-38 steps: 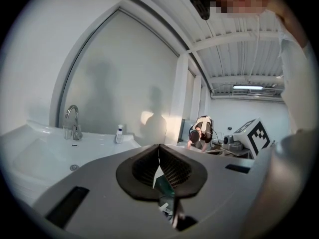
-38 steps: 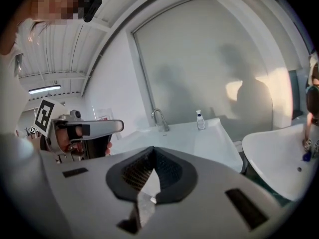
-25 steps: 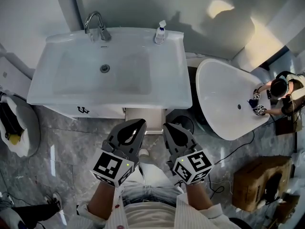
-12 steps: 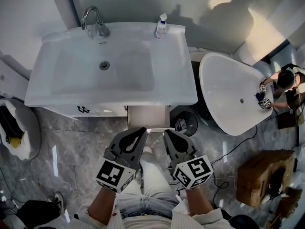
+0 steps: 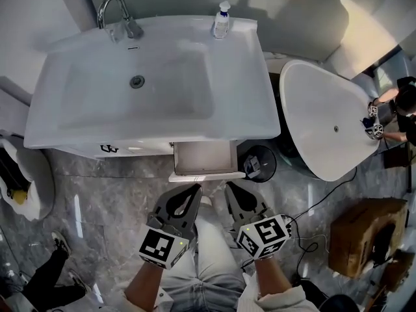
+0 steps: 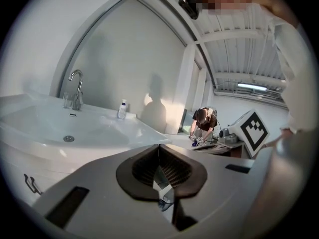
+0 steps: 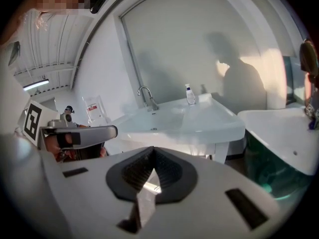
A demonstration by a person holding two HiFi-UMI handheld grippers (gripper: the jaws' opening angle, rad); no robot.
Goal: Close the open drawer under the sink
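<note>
The open drawer (image 5: 203, 158) sticks out from the white cabinet under the sink (image 5: 156, 90), its pale front edge towards me. My left gripper (image 5: 195, 189) and right gripper (image 5: 229, 188) hover side by side just short of that front edge, above my legs, touching nothing. Both are shut with nothing held. In the left gripper view the left gripper (image 6: 158, 146) has its jaws meeting, with the sink (image 6: 65, 128) ahead to its left. The right gripper (image 7: 152, 149) is likewise shut in its own view, with the sink (image 7: 184, 121) beyond it.
A faucet (image 5: 114, 15) and a soap bottle (image 5: 221, 19) stand at the sink's back. A white bathtub (image 5: 325, 122) lies to the right, with a black round bin (image 5: 258, 163) between it and the drawer. A cardboard box (image 5: 364, 236) sits lower right, a toilet (image 5: 19, 174) at left.
The sink has slid up in the head view and more of the open drawer shows. Both grippers sit lower in the frame, a little farther from the drawer front, still shut.
</note>
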